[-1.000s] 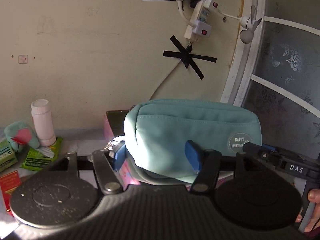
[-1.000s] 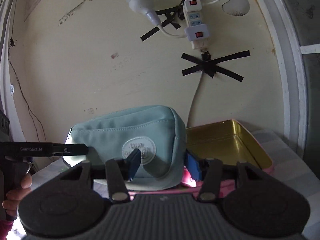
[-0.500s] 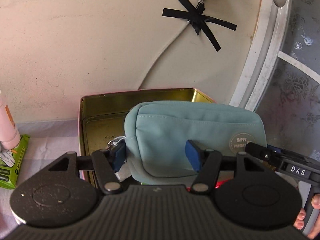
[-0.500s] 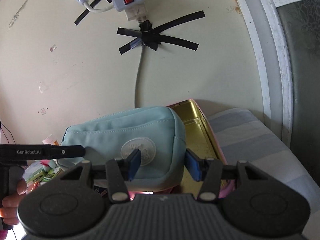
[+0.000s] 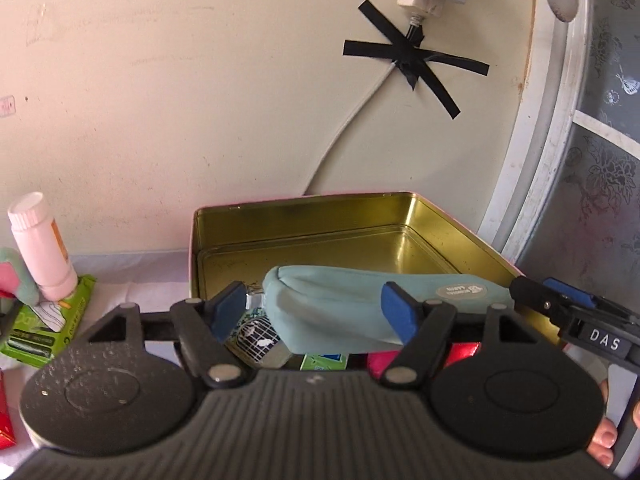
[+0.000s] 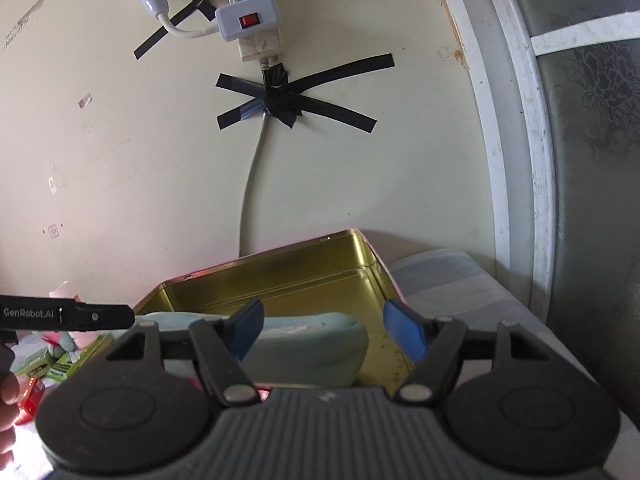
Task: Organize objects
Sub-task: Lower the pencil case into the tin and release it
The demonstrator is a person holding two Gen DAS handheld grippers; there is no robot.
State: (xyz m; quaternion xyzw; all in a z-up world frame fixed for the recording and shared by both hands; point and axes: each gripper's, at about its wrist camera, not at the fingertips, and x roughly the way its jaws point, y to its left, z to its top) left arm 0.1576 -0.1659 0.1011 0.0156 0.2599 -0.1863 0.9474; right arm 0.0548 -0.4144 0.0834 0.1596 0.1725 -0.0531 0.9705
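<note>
A teal zip pouch (image 5: 340, 304) lies flat across the near part of an open gold tin (image 5: 320, 232), on top of small boxes. My left gripper (image 5: 314, 312) straddles the pouch's left half. Its jaws are opening, and the blue pads stand off the fabric. In the right wrist view the pouch (image 6: 312, 340) lies low between the fingers of my right gripper (image 6: 326, 332). These jaws are opening too, with a clear gap at the right pad. The tip of the right gripper (image 5: 552, 296) hovers at the pouch's right end. The left gripper's finger (image 6: 100, 316) reaches in from the left.
A pink bottle (image 5: 40, 248), a plush toy (image 5: 16, 276), a green packet (image 5: 52, 320) and a red box (image 5: 4, 412) lie left of the tin. The wall with a taped cord (image 5: 412, 68) stands close behind. A window frame (image 6: 516, 140) borders the right.
The pouch, held upright between both grippers before, has come down and now lies flat in the tin. Both grippers have opened and let go of it.
</note>
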